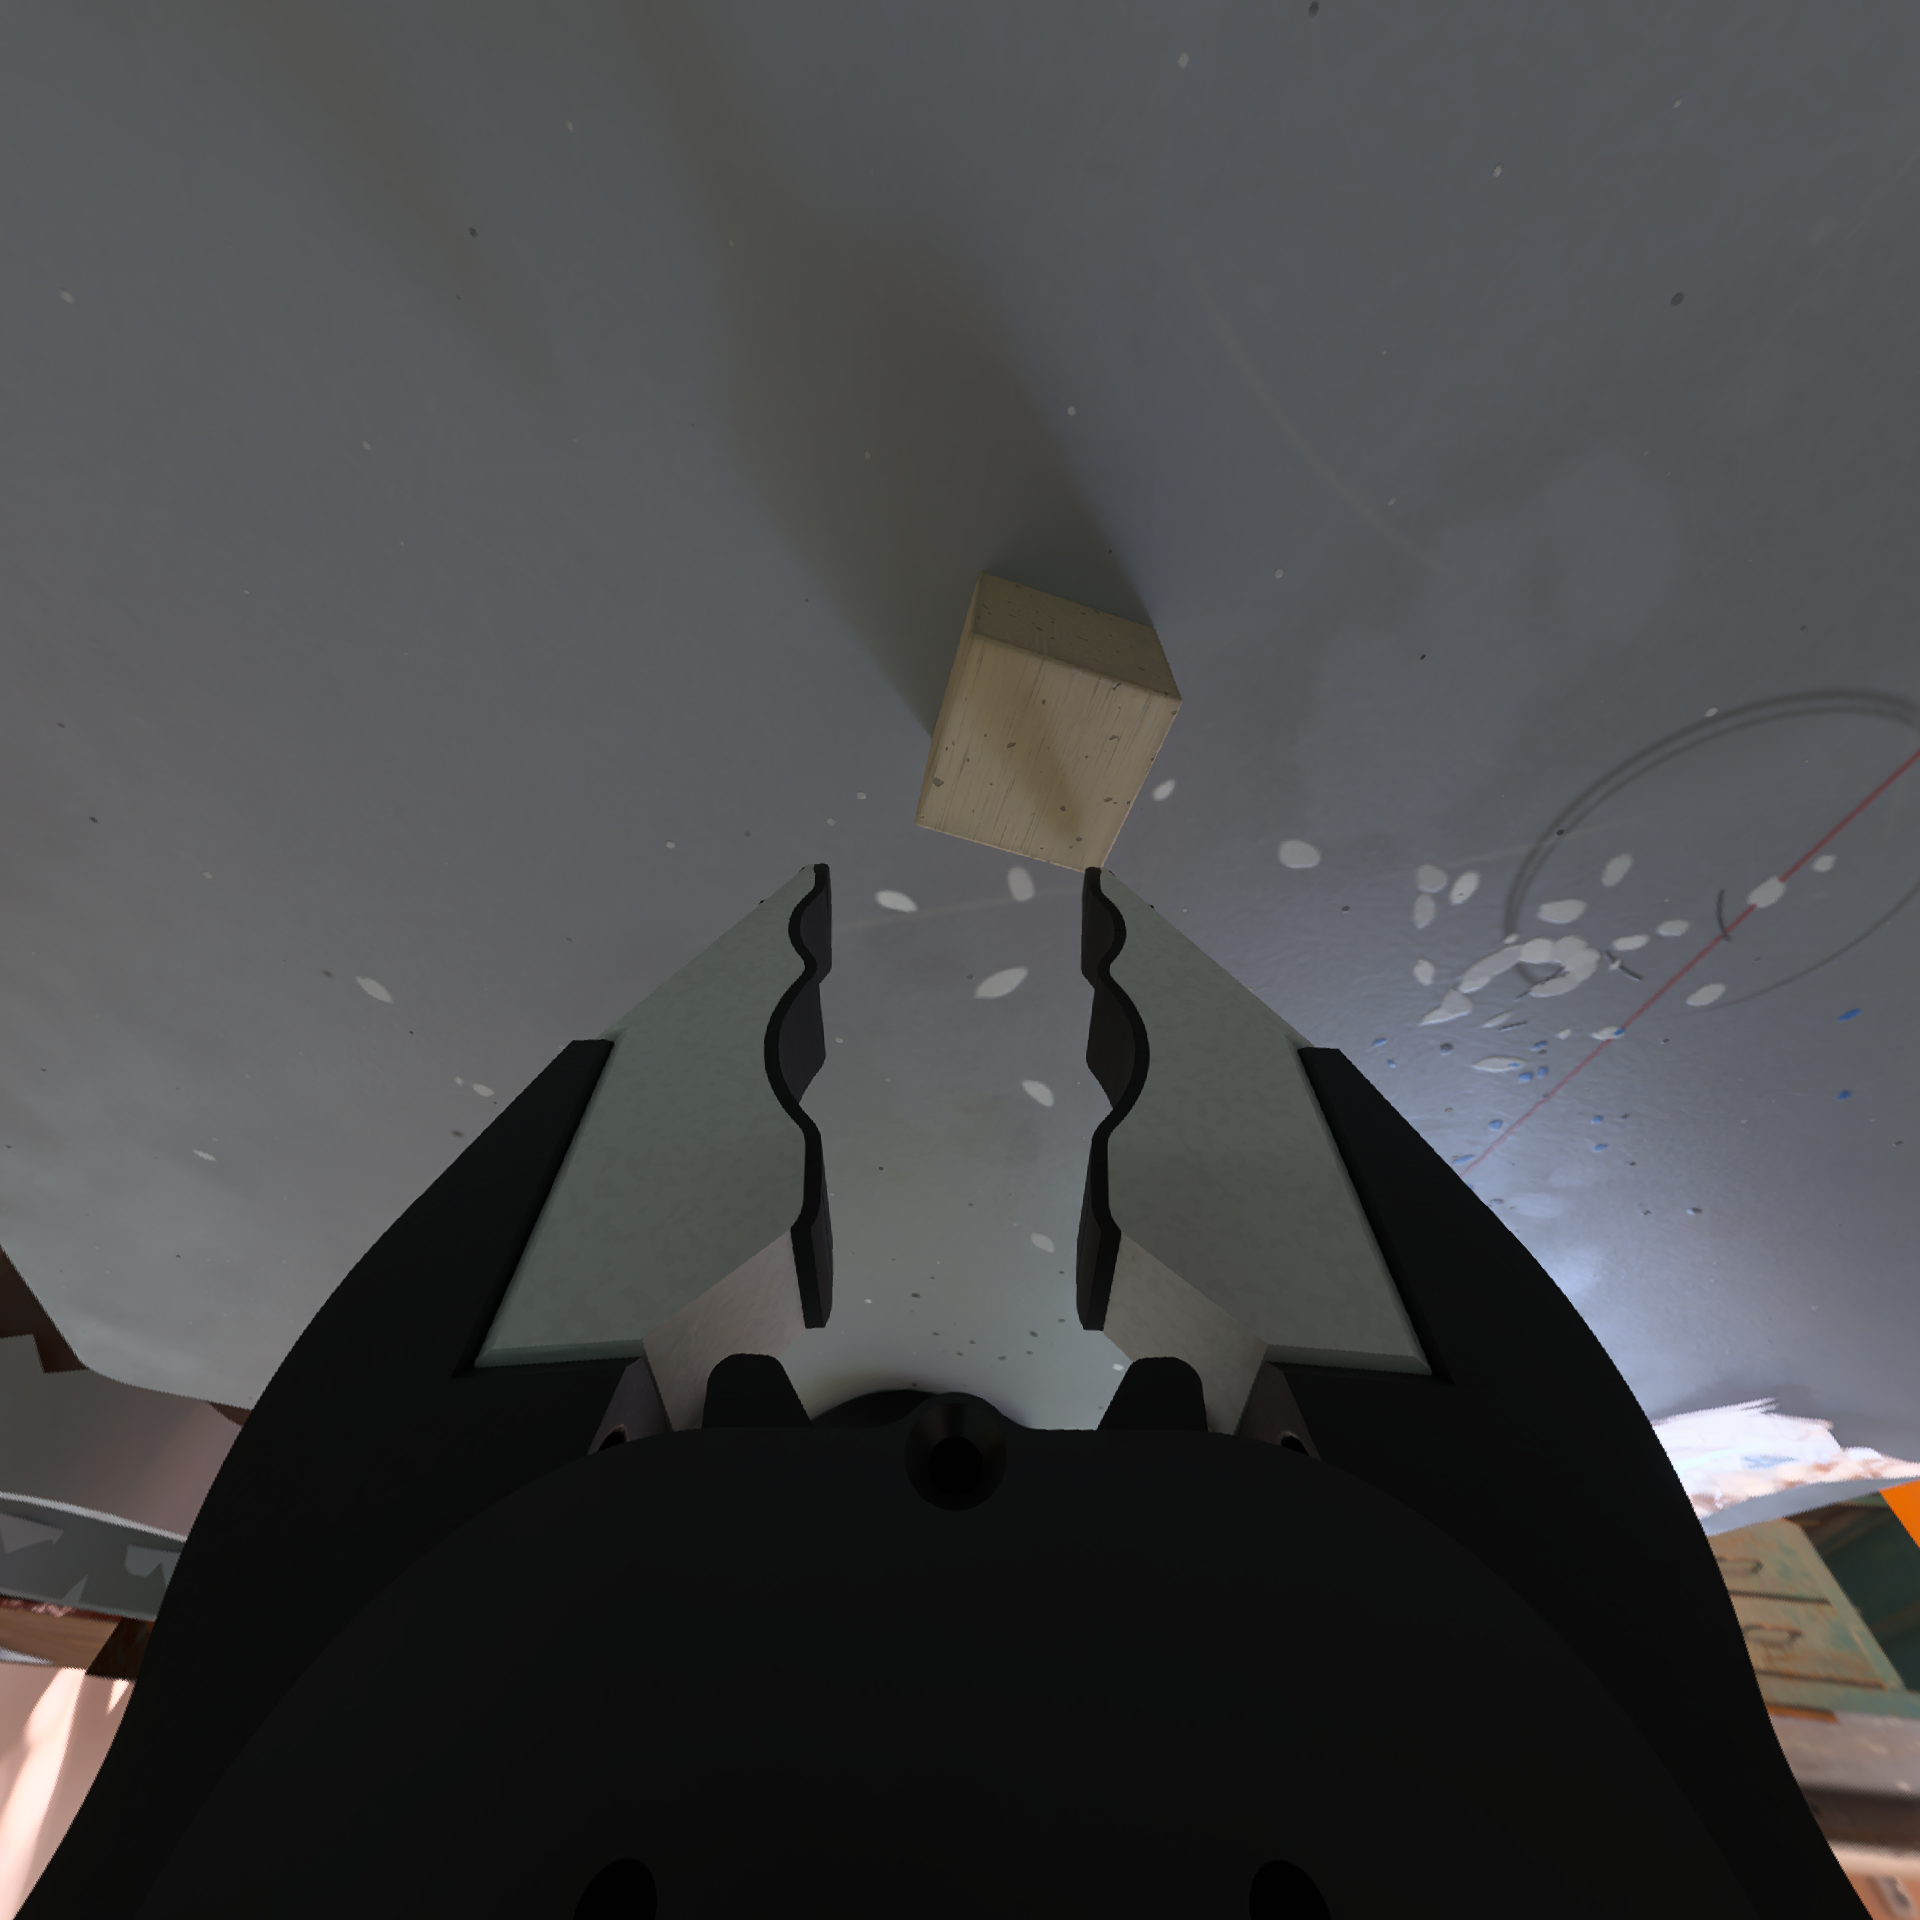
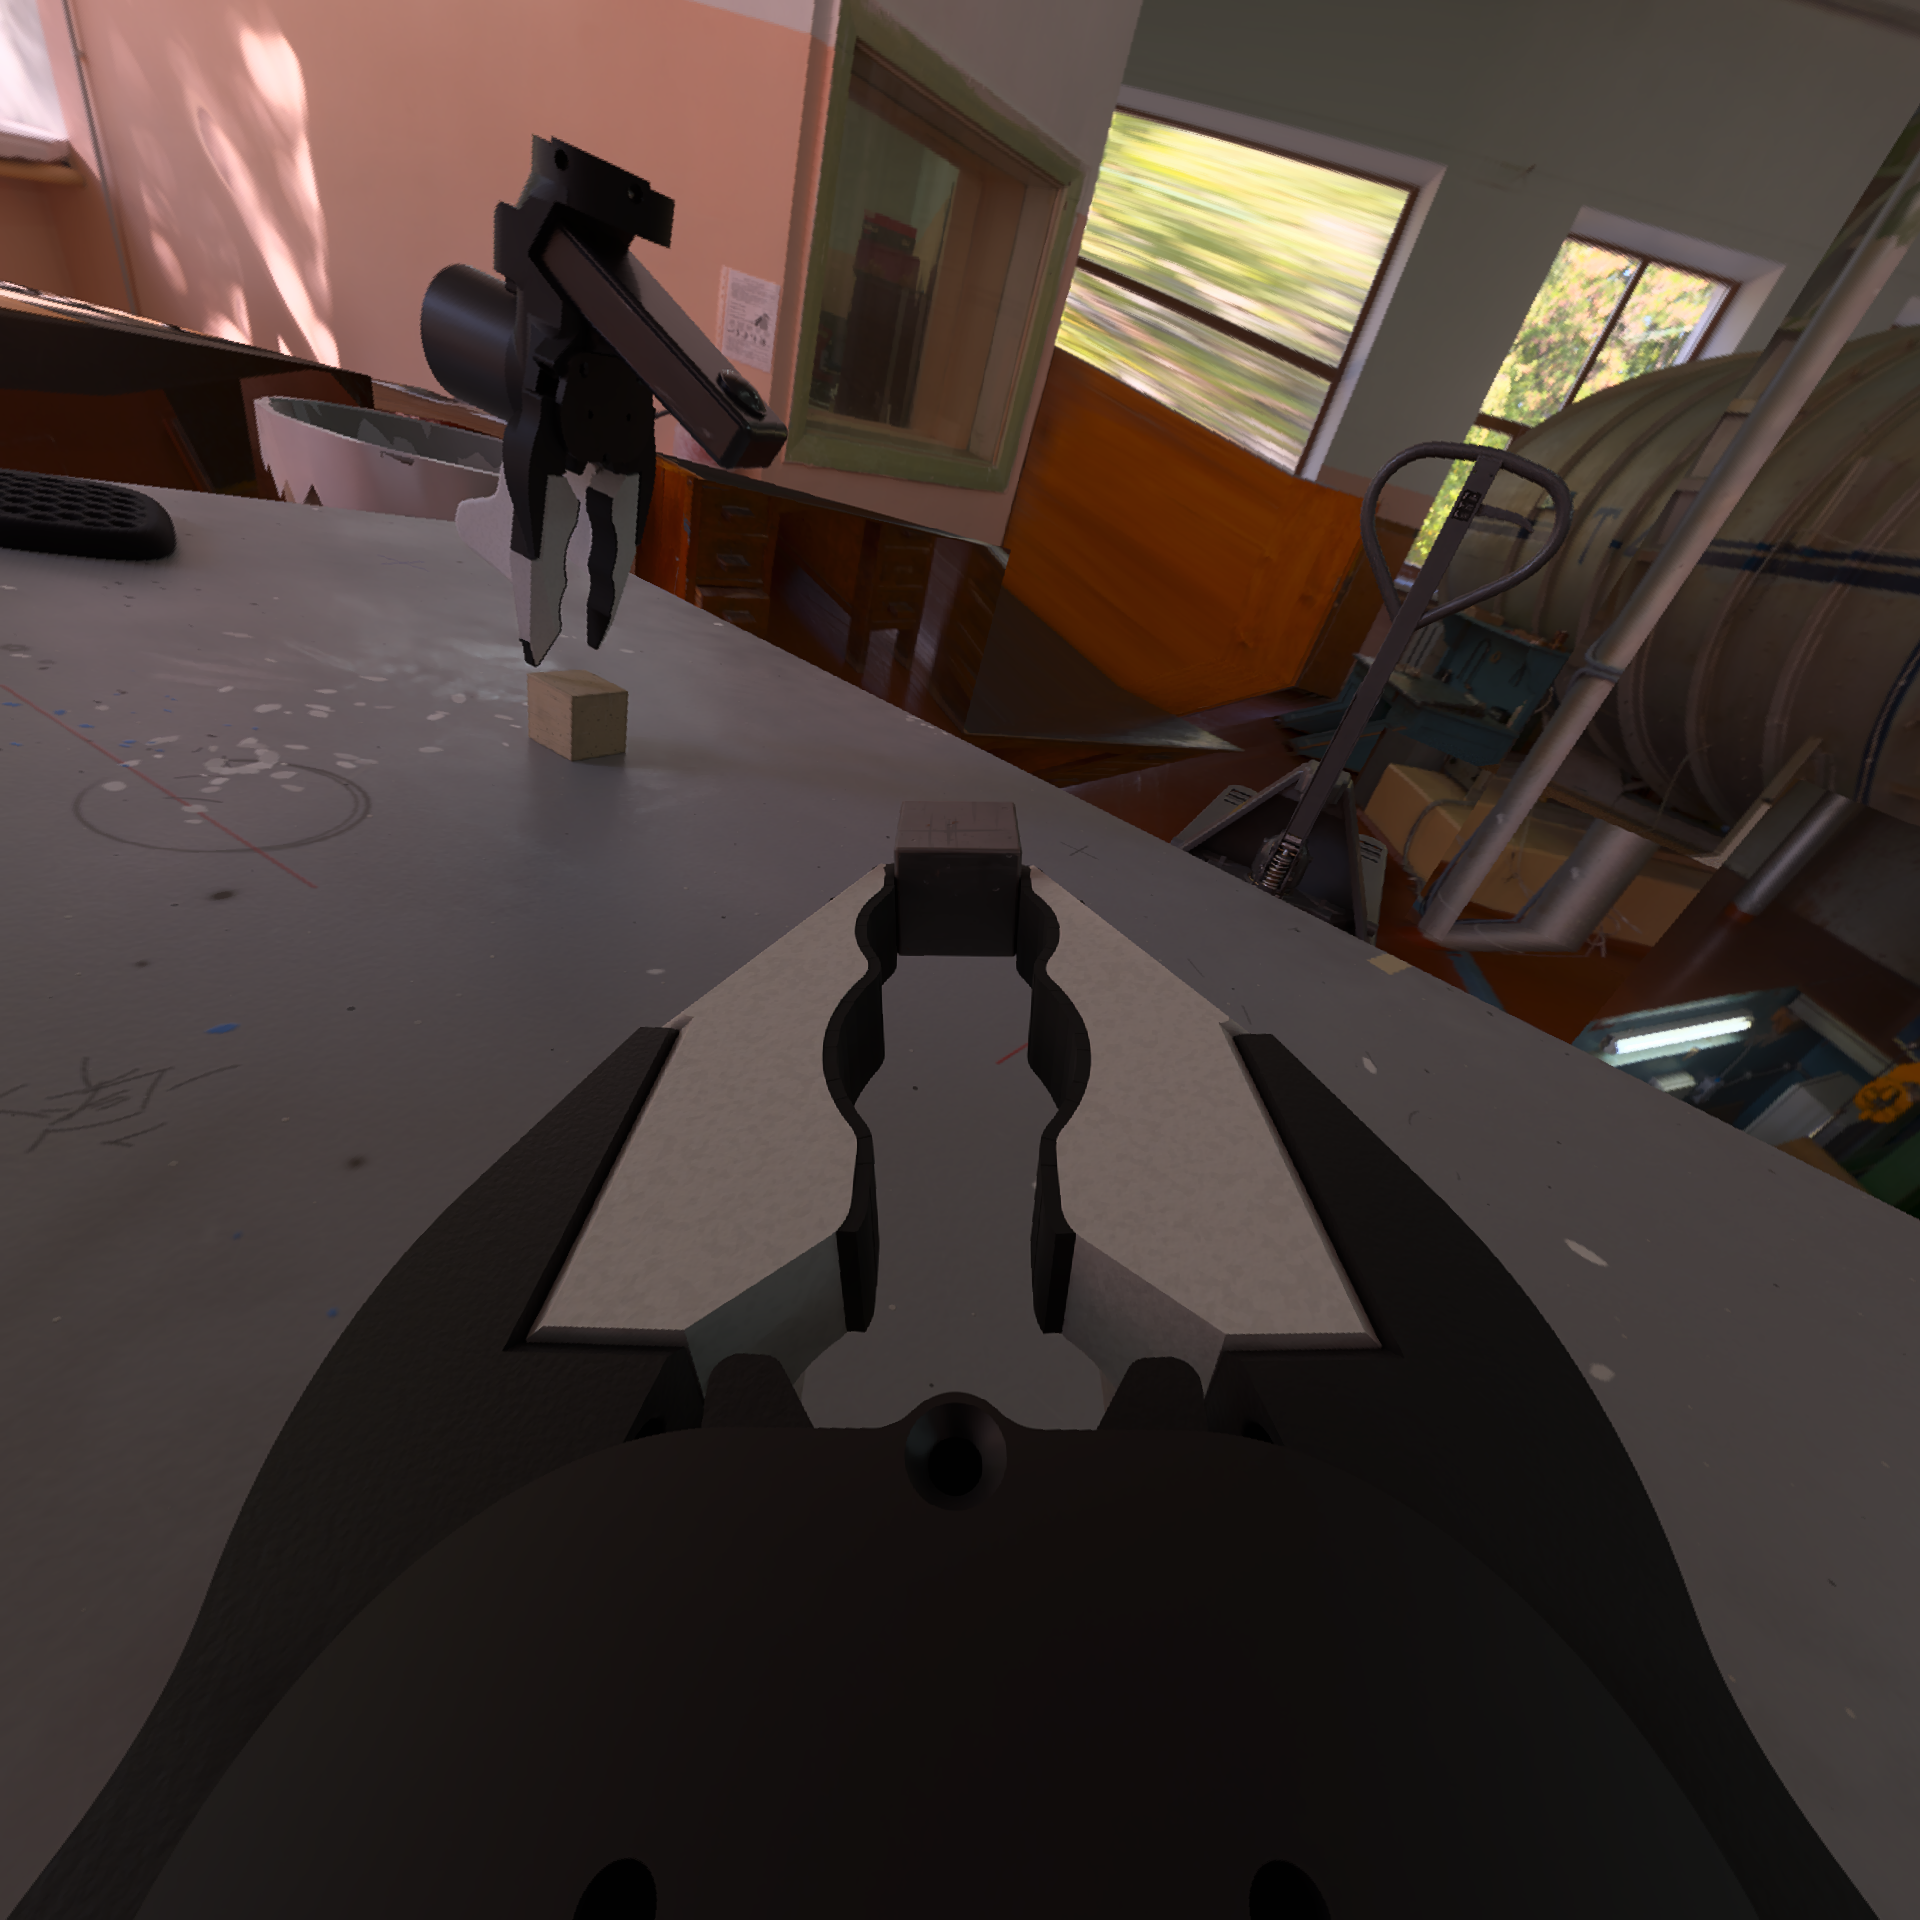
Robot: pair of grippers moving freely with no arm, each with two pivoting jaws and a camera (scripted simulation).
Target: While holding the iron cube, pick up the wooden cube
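Note:
The pale wooden cube [image 1: 1044, 722] rests on the grey table, just beyond my left gripper [image 1: 956, 873], whose jaws are open and empty. In the right wrist view the same cube [image 2: 578, 714] sits on the table with the left gripper [image 2: 566, 649] hovering point-down just above it, not touching. My right gripper [image 2: 958, 878] is shut on the dark iron cube [image 2: 956, 878], gripped between its fingertips and held above the table near the table's right edge.
The grey table [image 2: 312, 987] carries white paint flecks, a drawn circle with a red line [image 2: 220, 805], and a black perforated pad [image 2: 73, 514] at the far left. A white bowl-like object [image 2: 353, 452] stands behind the table. The table edge [image 2: 1351, 935] runs diagonally on the right.

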